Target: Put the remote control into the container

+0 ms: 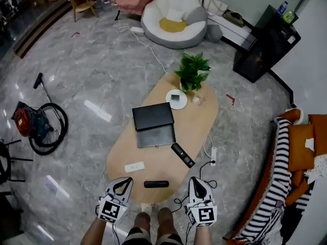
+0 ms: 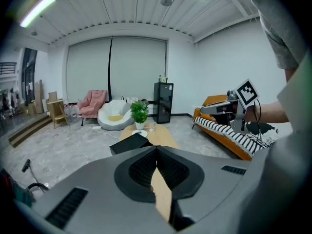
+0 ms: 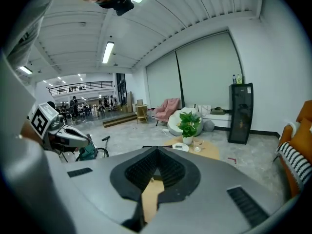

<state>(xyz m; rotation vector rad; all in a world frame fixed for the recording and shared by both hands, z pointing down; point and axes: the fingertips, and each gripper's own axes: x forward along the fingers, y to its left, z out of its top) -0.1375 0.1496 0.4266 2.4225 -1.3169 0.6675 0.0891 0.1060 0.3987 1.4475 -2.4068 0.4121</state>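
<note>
On the oval wooden table (image 1: 196, 131) lie two black remote controls: one slanted (image 1: 182, 155) near the right edge, one lying crosswise (image 1: 156, 184) at the near end. A flat black container (image 1: 156, 136) lies open in the middle, its lid (image 1: 152, 115) behind it. My left gripper (image 1: 125, 180) and right gripper (image 1: 196, 180) hover just short of the near end, one on each side of the crosswise remote, both shut and holding nothing. In the left gripper view the shut jaws meet below the container (image 2: 127, 143); the right gripper view shows its jaws shut over the tabletop.
A potted plant (image 1: 192, 71), a white dish (image 1: 177, 98) and a glass (image 1: 197, 100) stand at the table's far end. A small white card (image 1: 134, 166) lies near the left front. A power strip and cables (image 1: 212, 156) run along the floor at the right; a striped sofa (image 1: 278, 177) stands beyond.
</note>
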